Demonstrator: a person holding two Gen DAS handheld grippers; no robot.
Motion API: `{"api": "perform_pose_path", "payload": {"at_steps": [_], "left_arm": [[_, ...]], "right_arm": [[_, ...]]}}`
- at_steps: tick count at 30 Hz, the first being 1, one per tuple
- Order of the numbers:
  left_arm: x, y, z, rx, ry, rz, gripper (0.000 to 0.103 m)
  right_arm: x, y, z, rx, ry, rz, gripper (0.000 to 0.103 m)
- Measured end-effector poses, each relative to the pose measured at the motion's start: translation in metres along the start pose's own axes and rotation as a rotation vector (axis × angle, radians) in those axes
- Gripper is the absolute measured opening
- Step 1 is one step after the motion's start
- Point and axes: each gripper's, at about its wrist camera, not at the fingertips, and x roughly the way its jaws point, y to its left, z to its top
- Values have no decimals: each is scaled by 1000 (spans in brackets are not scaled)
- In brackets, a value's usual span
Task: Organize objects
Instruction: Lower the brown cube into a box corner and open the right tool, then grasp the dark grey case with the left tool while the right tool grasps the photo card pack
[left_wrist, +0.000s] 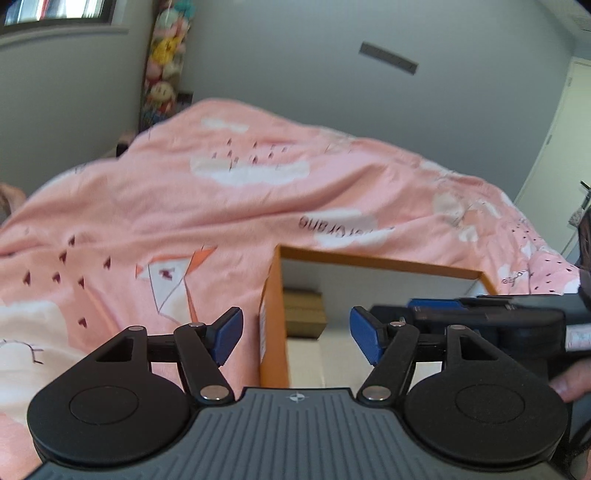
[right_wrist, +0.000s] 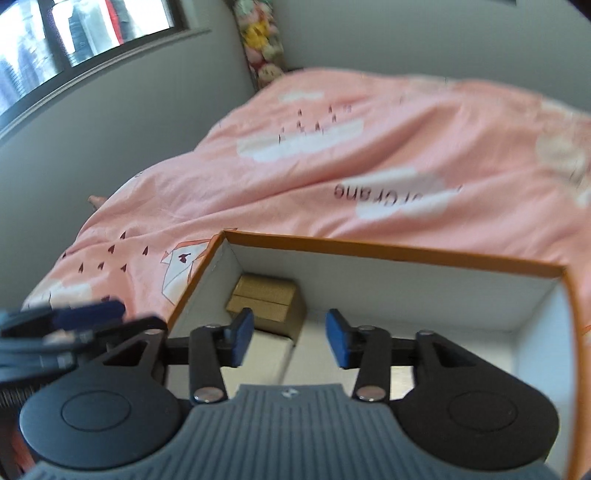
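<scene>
Inside the orange box (right_wrist: 391, 254) on the pink-covered bed (right_wrist: 369, 155), a small cardboard carton (right_wrist: 266, 299) sits in its far left corner, while the left gripper (left_wrist: 295, 334) and right gripper (right_wrist: 290, 338) hover over it, both released and empty.

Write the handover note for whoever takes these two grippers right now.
Left gripper: open, nothing between its fingers, over the left wall of the orange box.
Right gripper: open and empty, over the inside of the box.
Things: the box sits open on the pink bedspread. A small brown carton stands in its far left corner; a pale flat item lies just in front of it, too hidden to name.
Done: at least the carton is in the box.
Left: no loose item shows on the bed in either view; look around before closing out. No lid is in sight.
</scene>
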Motion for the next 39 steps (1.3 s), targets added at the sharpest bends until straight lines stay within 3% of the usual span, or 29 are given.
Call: {"api": "perform_pose_path", "payload": {"at_steps": [8,13,20,27,31,35,39], "left_arm": [[-37,-36,-19,121,-25,-58,78],[-51,-51,-35,166,23,-123,78],[-61,-49,-61,159,160,-220,78],[-66,-53,-98,213,345,-283,80],[-71,-55,-116,240,410,-302,81],[-79,-59,-126,270,451,-374,81],[-84,-69,-135,378,489,-404,82]], "right_arm": [[-74,4,-41,-105,-109,-71,74],[-108,3,-74,-96,-119,-93,76],[-139,3,-122,-23,-120,-96,76],[-150,-2,-163,37,-9,-129,76],[-157,-3,-181,64,55,-123,71],[-160,-3,-195,63,126,-121,59],[-164,-3,-207,47,188,-103,49]]}}
